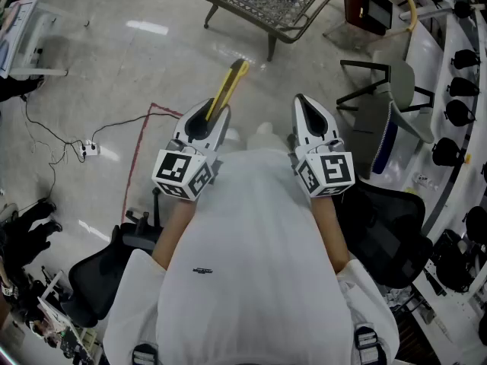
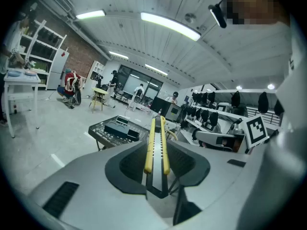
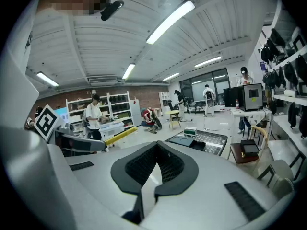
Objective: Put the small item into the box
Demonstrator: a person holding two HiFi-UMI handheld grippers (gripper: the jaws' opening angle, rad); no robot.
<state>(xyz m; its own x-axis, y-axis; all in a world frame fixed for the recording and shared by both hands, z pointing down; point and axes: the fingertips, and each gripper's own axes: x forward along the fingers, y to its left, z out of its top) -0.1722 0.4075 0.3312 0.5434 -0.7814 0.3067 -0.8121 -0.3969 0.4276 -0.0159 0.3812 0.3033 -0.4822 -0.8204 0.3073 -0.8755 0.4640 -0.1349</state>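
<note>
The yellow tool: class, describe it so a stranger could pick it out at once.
Start at the white shirt seen from above, then find the left gripper held out ahead of it. Clamped in its jaws is a long, thin yellow tool that pokes out past the tips. The right gripper beside it holds nothing.

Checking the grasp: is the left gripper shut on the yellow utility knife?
Yes, shut: the left gripper has its jaws pinching the yellow utility knife on both sides, and the knife sticks out forward.

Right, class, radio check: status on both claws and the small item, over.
Left claw shut on yellow cutter. Right claw shut, empty. No box in view. Mesh table ahead.
</note>
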